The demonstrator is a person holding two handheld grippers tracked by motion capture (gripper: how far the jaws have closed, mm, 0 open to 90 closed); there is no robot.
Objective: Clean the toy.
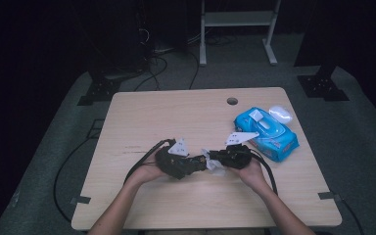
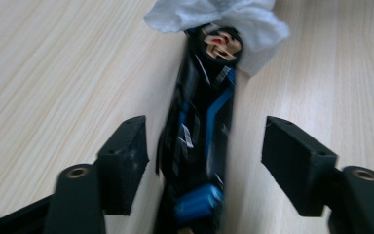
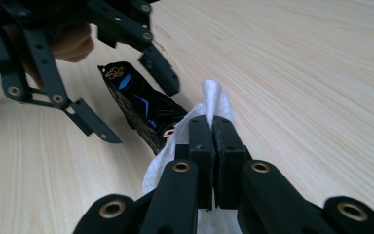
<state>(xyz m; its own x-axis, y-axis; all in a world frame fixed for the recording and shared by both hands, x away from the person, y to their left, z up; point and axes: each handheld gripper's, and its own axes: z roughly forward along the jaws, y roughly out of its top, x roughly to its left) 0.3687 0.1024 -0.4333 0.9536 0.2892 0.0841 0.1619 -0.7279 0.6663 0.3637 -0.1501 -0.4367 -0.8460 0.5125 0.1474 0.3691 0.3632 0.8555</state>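
Note:
A narrow black object with blue markings (image 2: pixel 199 122) lies on the wooden table (image 1: pixel 152 112) between the two jaws of my left gripper (image 2: pixel 207 139). Those jaws stand open, one on each side, with gaps to the object. A crumpled white wipe (image 2: pixel 253 24) covers its far end. My right gripper (image 3: pixel 212 131) is shut on that wipe (image 3: pixel 212 95), holding it against the end of the black object (image 3: pixel 141 105). In the high view the two grippers meet tip to tip at the table's middle, left gripper (image 1: pixel 196 164) and right gripper (image 1: pixel 216 159), with the wipe (image 1: pixel 216 169) between them.
A blue pack of wet wipes (image 1: pixel 267 131) lies at the right of the table, with a small white oval thing (image 1: pixel 281 114) just behind it. A cable hole (image 1: pixel 232 101) sits near the far edge. Cables trail from both grippers toward the front edge.

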